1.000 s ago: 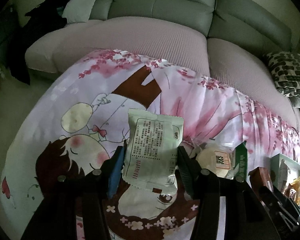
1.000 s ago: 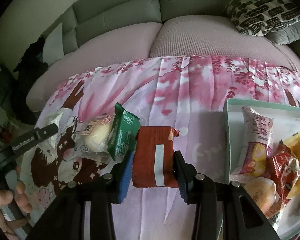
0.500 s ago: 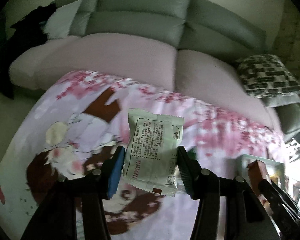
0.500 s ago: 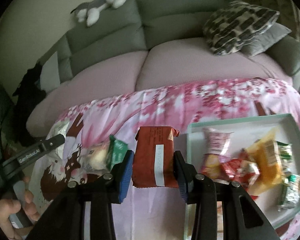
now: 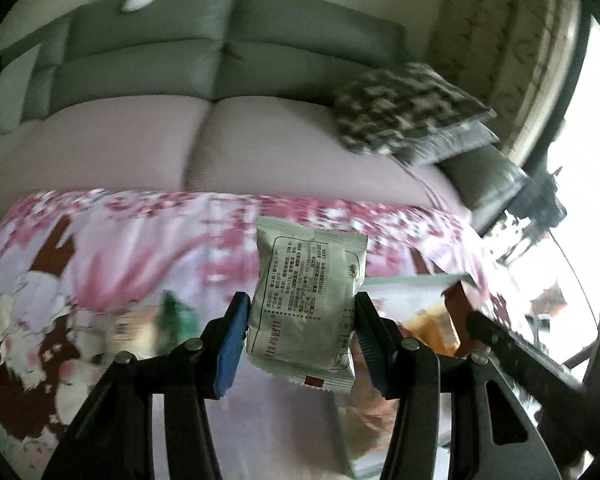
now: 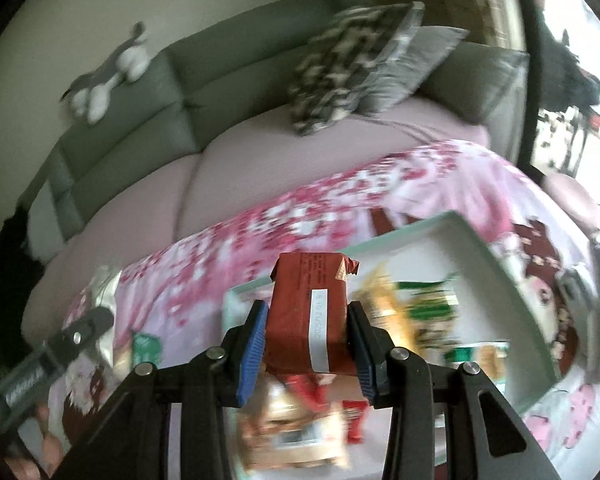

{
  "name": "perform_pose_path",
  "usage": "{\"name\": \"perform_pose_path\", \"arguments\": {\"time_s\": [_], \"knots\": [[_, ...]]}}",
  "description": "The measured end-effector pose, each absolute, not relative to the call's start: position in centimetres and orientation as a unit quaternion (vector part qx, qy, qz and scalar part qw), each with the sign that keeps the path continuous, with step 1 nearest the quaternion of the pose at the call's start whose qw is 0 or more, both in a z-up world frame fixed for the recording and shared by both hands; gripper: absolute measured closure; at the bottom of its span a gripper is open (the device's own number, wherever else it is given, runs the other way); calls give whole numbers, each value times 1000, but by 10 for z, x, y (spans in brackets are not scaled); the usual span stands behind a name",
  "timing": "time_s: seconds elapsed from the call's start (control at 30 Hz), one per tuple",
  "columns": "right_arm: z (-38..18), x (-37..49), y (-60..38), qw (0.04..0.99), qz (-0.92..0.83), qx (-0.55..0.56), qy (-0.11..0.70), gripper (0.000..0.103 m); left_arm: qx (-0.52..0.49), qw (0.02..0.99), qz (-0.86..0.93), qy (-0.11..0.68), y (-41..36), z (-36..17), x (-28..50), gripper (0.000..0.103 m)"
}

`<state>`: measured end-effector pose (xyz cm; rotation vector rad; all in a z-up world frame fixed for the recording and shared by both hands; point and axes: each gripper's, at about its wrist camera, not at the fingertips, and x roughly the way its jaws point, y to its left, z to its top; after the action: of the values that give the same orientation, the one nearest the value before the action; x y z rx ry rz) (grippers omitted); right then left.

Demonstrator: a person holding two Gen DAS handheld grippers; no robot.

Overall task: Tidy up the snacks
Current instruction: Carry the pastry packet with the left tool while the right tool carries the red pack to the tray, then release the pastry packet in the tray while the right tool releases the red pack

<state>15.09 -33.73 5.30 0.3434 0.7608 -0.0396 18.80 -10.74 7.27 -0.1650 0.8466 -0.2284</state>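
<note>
My left gripper is shut on a pale green snack packet and holds it in the air above the table, close to the left edge of the pale green tray. My right gripper is shut on a red-brown snack packet and holds it over the tray, which contains several snack packets. A green packet and a pale bun packet lie on the pink cartoon cloth. The left gripper's arm also shows in the right wrist view.
A grey sofa with pink seat cushions runs behind the table. A patterned pillow lies on its right end and a plush toy on its back. A bright window is at the right.
Both grippers have risen and swung right with their packets. The right one went from the cloth to over the tray. The left one went from the table's left part to beside the tray.
</note>
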Motion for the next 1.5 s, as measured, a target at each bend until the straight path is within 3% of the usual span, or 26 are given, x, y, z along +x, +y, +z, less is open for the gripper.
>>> {"name": "perform_pose_path", "arguments": {"time_s": [0.43,0.87,1.27,1.5], "knots": [[28,143,-421,893,-91,229,376,60,-31,874,-184,450,-206,41,185,49],[-5,154,-430,873,-94,249,408,60,-13,854,-161,494,-222,1,195,49],[-8,155,-432,869,-104,247,415,58,11,850,-178,495,-242,-4,191,47],[-4,154,-432,870,-111,238,416,57,13,856,-172,487,-236,6,189,34]]}}
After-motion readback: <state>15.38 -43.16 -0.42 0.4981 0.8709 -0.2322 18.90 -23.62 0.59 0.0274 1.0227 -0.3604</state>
